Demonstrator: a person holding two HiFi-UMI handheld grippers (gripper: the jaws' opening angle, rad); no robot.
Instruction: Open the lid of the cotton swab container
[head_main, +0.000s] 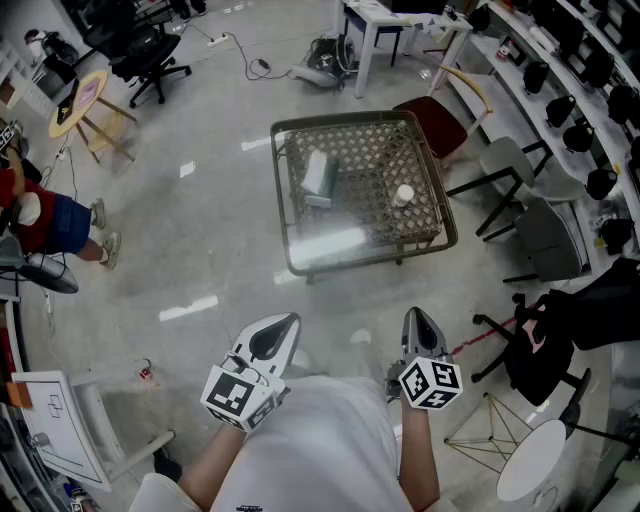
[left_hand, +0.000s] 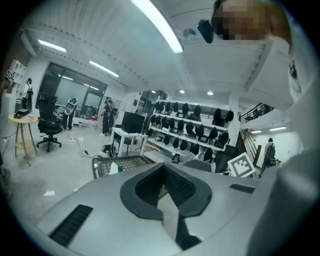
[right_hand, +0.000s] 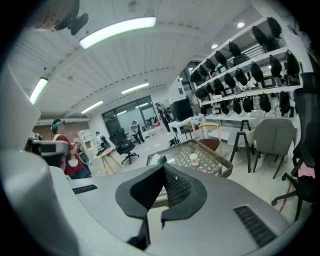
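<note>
Left tongs (head_main: 284, 326) and right tongs (head_main: 414, 318) both closed, empty, held close to body, well apart from worktop (head_main: 300, 262): approach not begun. Small white cylinder, probably cotton swab container (head_main: 403, 195), stands upright on worktop's right side, so right-side reach looks handier.

Floor (head_main: 200, 240) pale grey, polished, glare patches. Low wicker table (head_main: 281, 200) w/ glass top mid-room. Black office chair (head_main: 150, 55) + round wooden side table (head_main: 80, 100) far left. White desk (head_main: 372, 20) at back. Red-seat chair (head_main: 432, 120) just beside wicker table, grey chair (head_main: 510, 160) near it. Shelving (head_main: 560, 75) along rt wall. Ceiling (left_hand: 100, 30) white, slatted; strip light (left_hand: 157, 25) on.
</note>
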